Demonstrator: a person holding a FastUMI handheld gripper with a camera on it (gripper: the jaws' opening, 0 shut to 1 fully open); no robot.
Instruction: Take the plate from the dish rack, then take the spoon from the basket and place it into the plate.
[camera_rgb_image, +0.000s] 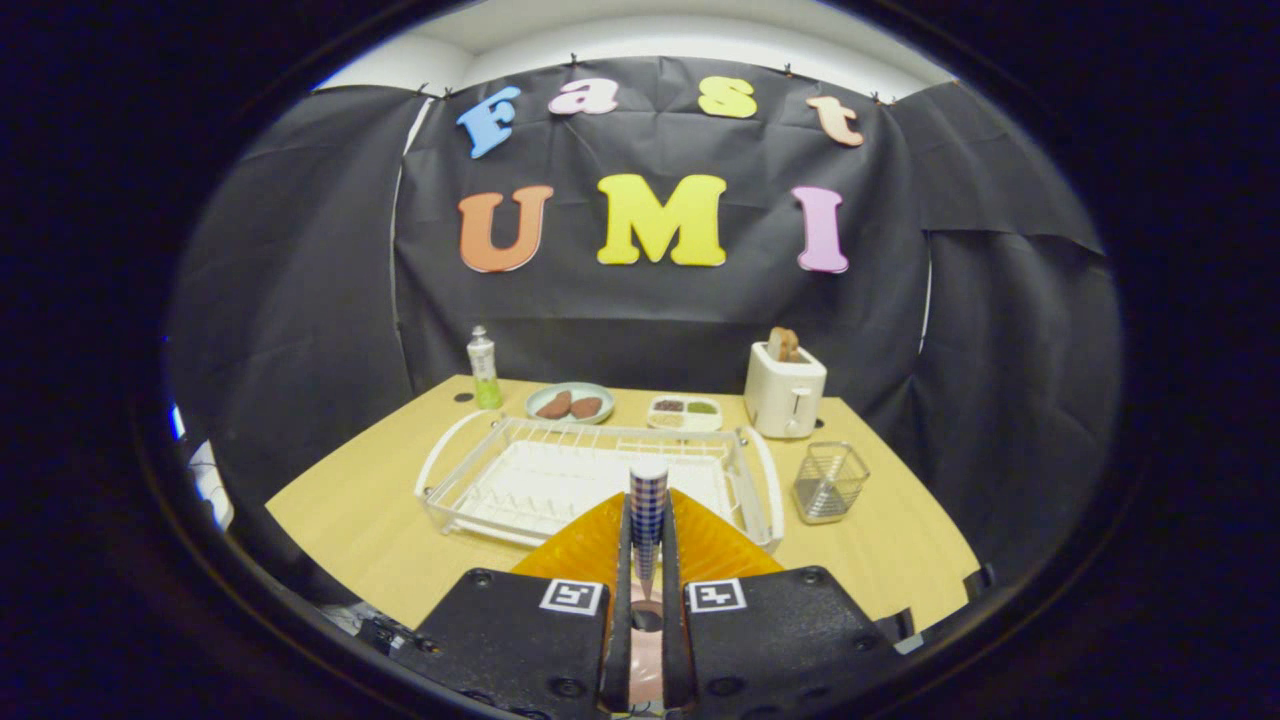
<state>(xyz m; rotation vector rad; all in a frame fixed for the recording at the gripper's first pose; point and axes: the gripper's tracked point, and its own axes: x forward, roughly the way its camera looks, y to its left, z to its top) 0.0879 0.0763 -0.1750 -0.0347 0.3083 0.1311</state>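
Note:
My gripper (647, 530) is shut on the spoon (648, 500), whose blue-checked handle with a white end sticks forward from between the fingers. Under the fingers lies an orange ribbed plate (715, 548) on the wooden table, just in front of the white dish rack (590, 478). The rack holds no dishes. A small wire basket (828, 483) stands beyond the fingers to the right of the rack, and I see nothing in it.
Beyond the rack stand a white toaster (785, 392) with toast, a small divided tray (684, 412), a green plate with brown pieces (570, 403) and a green bottle (484, 368). Black cloth walls close the table (360, 510) in on three sides.

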